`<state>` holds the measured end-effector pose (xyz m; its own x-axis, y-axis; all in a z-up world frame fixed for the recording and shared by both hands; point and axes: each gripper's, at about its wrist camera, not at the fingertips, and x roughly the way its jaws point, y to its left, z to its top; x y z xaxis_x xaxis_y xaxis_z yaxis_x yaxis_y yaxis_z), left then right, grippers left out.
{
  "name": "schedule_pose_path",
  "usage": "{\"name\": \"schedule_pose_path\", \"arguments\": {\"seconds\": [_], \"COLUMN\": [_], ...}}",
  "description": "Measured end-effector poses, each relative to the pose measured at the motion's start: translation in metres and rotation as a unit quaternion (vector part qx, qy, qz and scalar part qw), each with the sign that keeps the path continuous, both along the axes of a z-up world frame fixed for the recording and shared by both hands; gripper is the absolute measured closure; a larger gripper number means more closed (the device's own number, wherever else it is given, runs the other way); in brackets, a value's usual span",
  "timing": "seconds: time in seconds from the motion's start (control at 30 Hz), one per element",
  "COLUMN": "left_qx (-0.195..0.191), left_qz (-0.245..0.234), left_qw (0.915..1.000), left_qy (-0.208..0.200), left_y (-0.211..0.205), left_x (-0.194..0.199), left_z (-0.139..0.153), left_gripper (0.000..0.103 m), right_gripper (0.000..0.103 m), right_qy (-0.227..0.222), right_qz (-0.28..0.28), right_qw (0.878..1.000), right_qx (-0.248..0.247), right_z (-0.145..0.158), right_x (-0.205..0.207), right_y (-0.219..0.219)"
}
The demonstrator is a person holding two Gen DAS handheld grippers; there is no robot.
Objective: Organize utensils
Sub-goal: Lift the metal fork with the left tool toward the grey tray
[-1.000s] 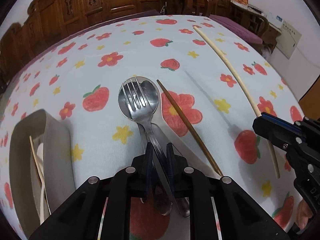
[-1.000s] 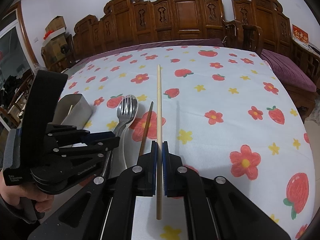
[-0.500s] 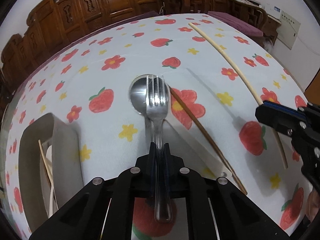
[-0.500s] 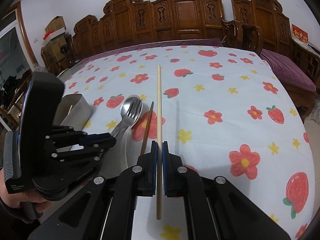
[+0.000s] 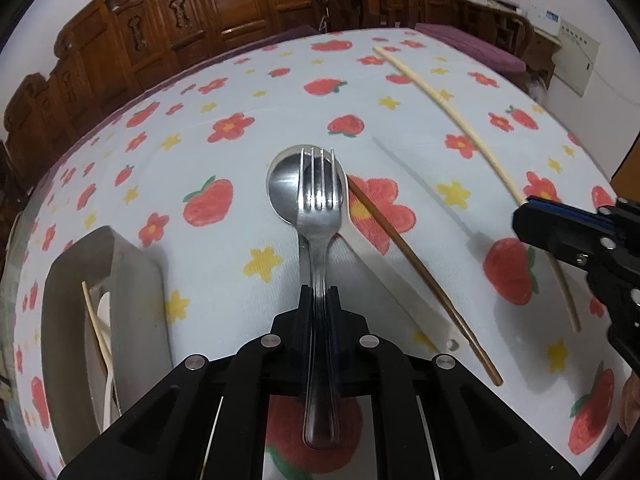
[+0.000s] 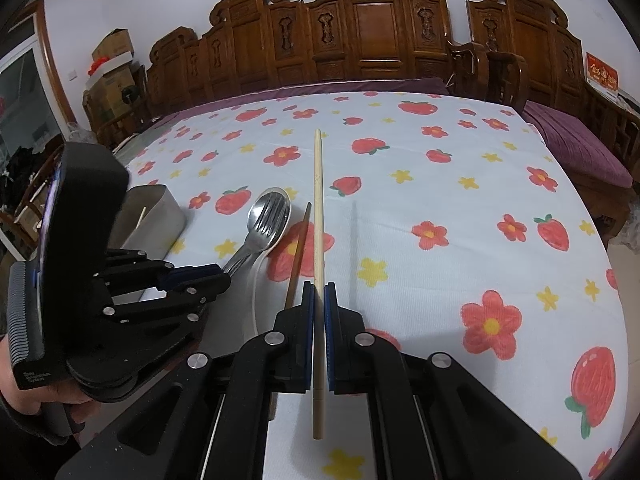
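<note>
In the left wrist view, the left gripper [image 5: 319,300] has its jaws pinched on the handle of a shiny steel fork [image 5: 319,216], whose tines point away over the bowl of a steel spoon [image 5: 285,188] lying on the surface covered by a white cloth printed with red strawberries and flowers [image 5: 224,140]. The spoon's handle is hidden beneath the fork. A thin dark brown chopstick [image 5: 420,276] lies just right of them, partly over a flat white strip [image 5: 404,292] whose nature is hard to make out. At the left, a grey rectangular utensil holder [image 5: 136,292] contains pale sticks, its inside mostly cut off. The right gripper [image 5: 560,236] shows only partly at the edge.

In the right wrist view, the right gripper [image 6: 319,300] has its jaws pressed onto a long pale wooden chopstick [image 6: 318,216], held above the cloth and pointing forward. The left gripper [image 6: 192,280] covers the fork's handle; only the fork head [image 6: 267,220] over the spoon [image 6: 276,204] shows. The holder [image 6: 160,212] is half hidden behind it.
</note>
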<state>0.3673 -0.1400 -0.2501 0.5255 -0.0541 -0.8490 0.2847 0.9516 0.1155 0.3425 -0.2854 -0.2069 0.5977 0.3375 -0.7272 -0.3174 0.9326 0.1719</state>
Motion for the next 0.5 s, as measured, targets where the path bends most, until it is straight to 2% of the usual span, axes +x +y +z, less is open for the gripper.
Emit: {"name": "schedule_pose_path", "arguments": {"seconds": [0.23,0.5], "left_qx": [-0.003,-0.025], "left_qz": [-0.017,-0.012], "left_qw": [0.9995,0.9988], "left_qy": [-0.026,-0.041], "left_y": [-0.001,0.020], "left_x": [-0.015,-0.024], "left_z": [0.018,0.045], "left_gripper": [0.097,0.097], "right_gripper": [0.097,0.097], "right_qy": [-0.001,-0.006], "right_qz": [0.005,0.009], "right_qw": [1.000,1.000], "right_qx": [-0.004,-0.002], "right_z": [0.002,0.006], "right_x": [0.000,-0.006], "right_y": [0.006,0.014]}}
